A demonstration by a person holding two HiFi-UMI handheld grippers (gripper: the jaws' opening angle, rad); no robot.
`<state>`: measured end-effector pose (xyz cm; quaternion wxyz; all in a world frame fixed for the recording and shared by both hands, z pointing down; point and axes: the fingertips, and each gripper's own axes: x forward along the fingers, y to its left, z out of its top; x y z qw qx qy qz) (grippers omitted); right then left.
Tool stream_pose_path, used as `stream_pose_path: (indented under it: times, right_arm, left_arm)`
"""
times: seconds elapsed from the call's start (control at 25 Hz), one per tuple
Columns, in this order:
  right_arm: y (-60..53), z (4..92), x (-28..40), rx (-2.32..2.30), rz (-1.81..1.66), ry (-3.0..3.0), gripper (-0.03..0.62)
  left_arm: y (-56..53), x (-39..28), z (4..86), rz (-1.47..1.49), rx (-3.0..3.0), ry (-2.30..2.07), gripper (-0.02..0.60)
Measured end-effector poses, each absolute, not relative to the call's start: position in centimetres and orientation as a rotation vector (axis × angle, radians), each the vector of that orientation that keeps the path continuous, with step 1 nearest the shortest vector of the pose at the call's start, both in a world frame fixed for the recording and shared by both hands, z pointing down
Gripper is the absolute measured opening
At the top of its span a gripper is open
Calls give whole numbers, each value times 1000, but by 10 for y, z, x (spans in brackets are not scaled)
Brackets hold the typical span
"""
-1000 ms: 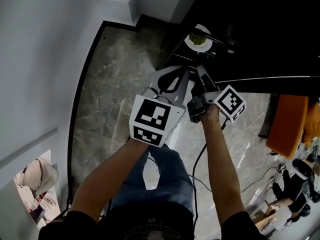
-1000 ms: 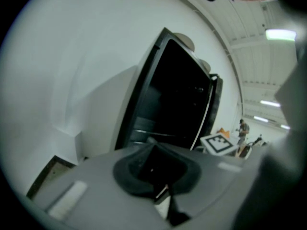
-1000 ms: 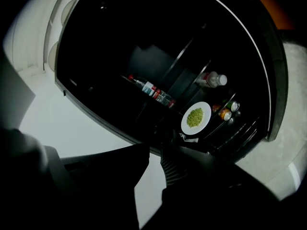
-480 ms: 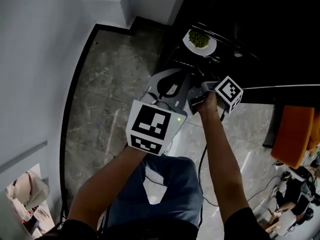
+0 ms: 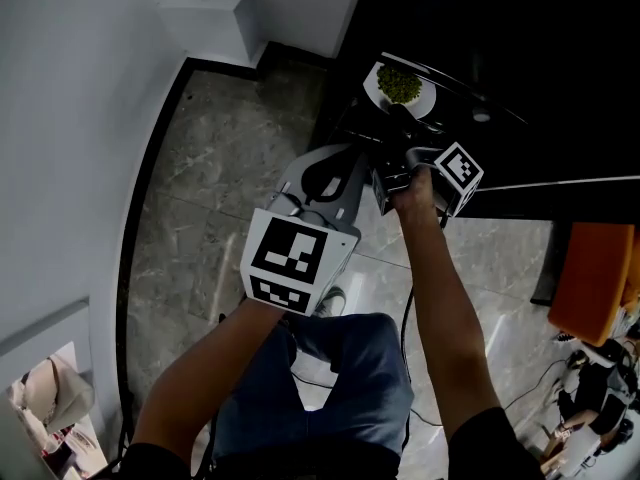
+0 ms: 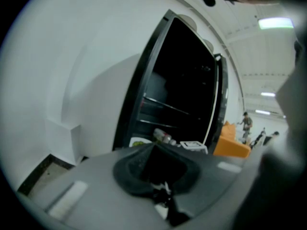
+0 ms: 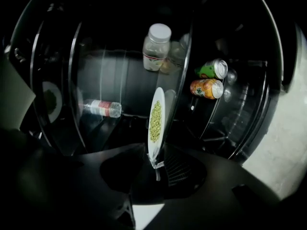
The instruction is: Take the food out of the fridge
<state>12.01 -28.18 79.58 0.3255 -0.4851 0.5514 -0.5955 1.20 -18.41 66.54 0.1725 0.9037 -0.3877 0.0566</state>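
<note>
Now, plate (image 7: 154,121) between right fingers (image 7: 184,169), just opened

In the fridge (image 6: 192,80) the plate (image 7: 156,121) sits at a shelf's front edge, its rim between the right gripper's (image 7: 157,164) jaws, with a bottle (image 7: 100,108), a jar (image 7: 156,41) and two cans (image 7: 206,88) beyond it.

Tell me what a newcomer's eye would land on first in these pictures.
The white plate of green food glows on a shelf of the dark fridge; its rim stands between the jaws of the right gripper, which have just been opening. Deeper inside, the right gripper view shows an orange can, a green can and a white-capped bottle.
</note>
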Motion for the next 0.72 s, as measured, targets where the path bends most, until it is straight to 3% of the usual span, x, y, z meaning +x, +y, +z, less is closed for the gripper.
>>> stream_pose_path:
  times: [0.08,0.2,0.72]
  right_arm:
    - [-283,796,122,-1255,-1576,1408,108]
    - [-281,801,124,-1251,-1605,1355,32]
    - [-278,805,123,-1208,-1622,1272,20]
  left_arm:
    - [-182,12,667,161,2559,-1100,2]
    - [-179,12,669,170,2556,-1103,2]
    - [-187,12,672,198,2534,-1102,2]
